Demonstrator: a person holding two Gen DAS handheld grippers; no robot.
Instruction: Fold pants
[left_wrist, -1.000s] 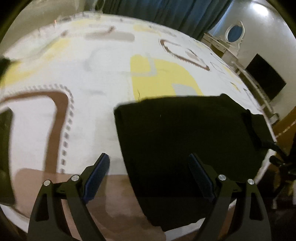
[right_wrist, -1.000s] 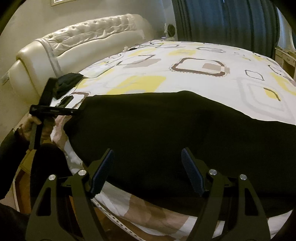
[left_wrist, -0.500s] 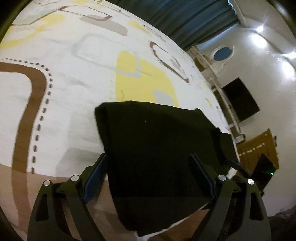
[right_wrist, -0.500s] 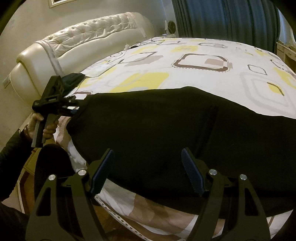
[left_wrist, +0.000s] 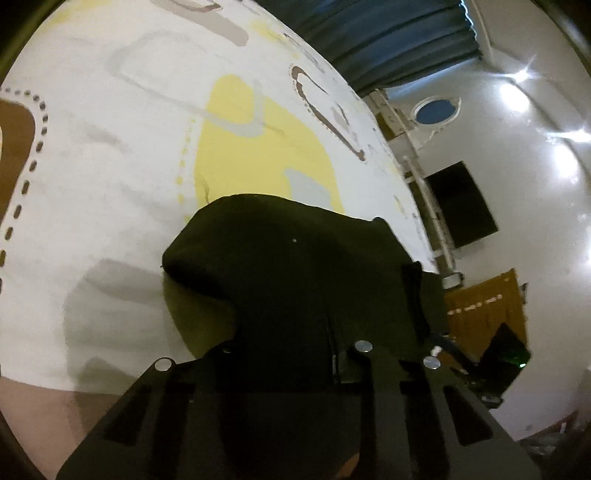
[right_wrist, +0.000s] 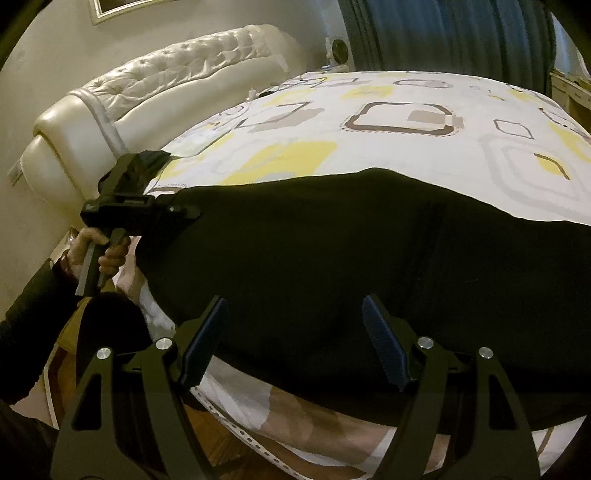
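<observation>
Black pants (right_wrist: 369, 240) lie flat along the near edge of the bed, on the patterned sheet (right_wrist: 388, 96). In the left wrist view the pants' end (left_wrist: 295, 258) is bunched up into a hump between the jaws of my left gripper (left_wrist: 291, 354), which are closing on the cloth; the pads are hidden under it. From the right wrist view, the left gripper (right_wrist: 177, 212) bites the pants' left end, held by a hand (right_wrist: 107, 254). My right gripper (right_wrist: 291, 332) hovers open over the pants' near edge, with nothing pinched.
A cream tufted headboard (right_wrist: 166, 74) stands at the left, dark curtains (right_wrist: 443, 37) behind the bed. A small dark cloth (right_wrist: 147, 162) lies near the headboard. A white dresser with an oval mirror (left_wrist: 436, 110) and a dark screen (left_wrist: 461, 203) line the far wall.
The left gripper's jaws went from wide open over the pants' end to closed on it, and the cloth there bunched up. The left view rolled and moved closer. The right gripper held still.
</observation>
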